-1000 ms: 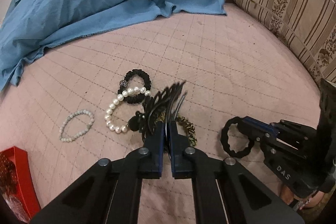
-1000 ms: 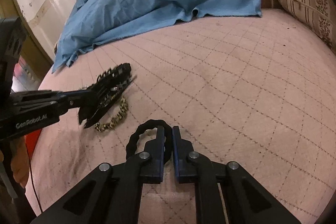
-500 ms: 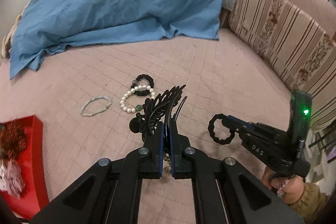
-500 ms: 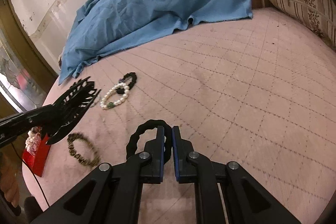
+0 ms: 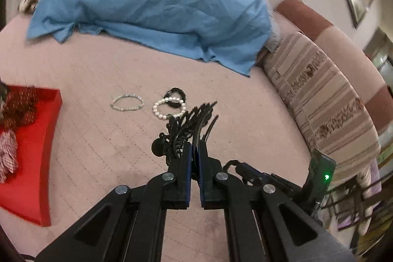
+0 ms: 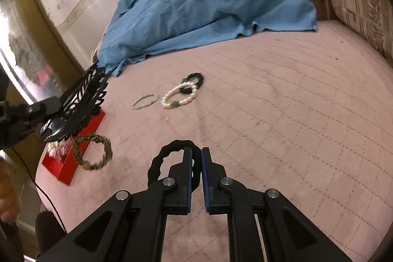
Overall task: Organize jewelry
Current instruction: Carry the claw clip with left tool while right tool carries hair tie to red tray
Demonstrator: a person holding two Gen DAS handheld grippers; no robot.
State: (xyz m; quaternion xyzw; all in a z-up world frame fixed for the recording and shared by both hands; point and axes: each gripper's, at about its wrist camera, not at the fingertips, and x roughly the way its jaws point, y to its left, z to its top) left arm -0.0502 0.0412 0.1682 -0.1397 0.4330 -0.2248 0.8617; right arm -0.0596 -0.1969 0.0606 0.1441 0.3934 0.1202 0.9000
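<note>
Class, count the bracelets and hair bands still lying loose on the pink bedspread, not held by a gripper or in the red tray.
4: the pale bead bracelet, the pearl bracelet overlapping the black scrunchie, and the leopard-print scrunchie beside the red tray. Others may be hidden.

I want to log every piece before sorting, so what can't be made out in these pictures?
- Left wrist view: contents of the red tray run off the left edge.
- Left wrist view: the left gripper hides the black ring-shaped hair tie.
- Right wrist view: the black feather-shaped hair claw covers part of the tray.
</note>
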